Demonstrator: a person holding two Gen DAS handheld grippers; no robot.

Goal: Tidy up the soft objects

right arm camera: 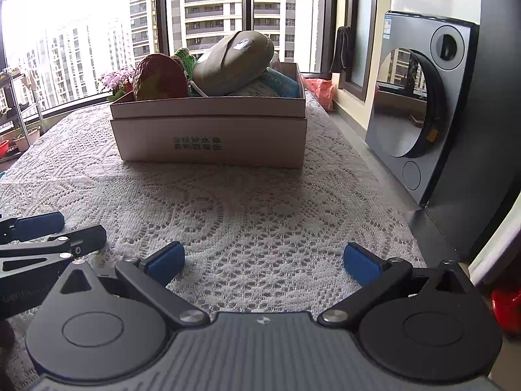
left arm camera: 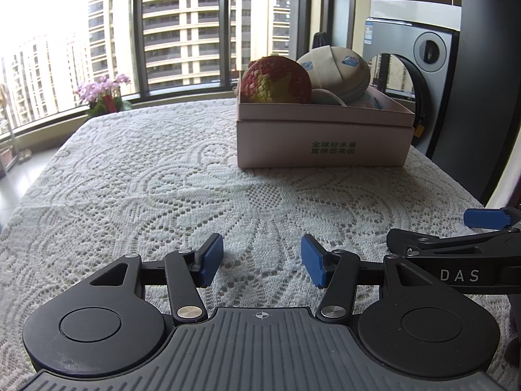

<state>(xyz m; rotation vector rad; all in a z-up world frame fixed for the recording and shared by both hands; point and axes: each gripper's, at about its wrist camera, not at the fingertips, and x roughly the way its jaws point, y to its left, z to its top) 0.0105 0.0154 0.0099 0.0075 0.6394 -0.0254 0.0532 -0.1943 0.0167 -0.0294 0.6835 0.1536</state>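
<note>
Pink box (left arm camera: pixel 322 143) | long side faces claws | woven ball (left arm camera: pixel 276 79) inside

Behind the lace-covered desk (left arm camera: pixel 136 176), bright windows (left arm camera: pixel 182 29) show apartment towers, pink flowers (left arm camera: pixel 104 89) on the sill, a washing machine (right arm camera: pixel 420 104) alongside.
</note>
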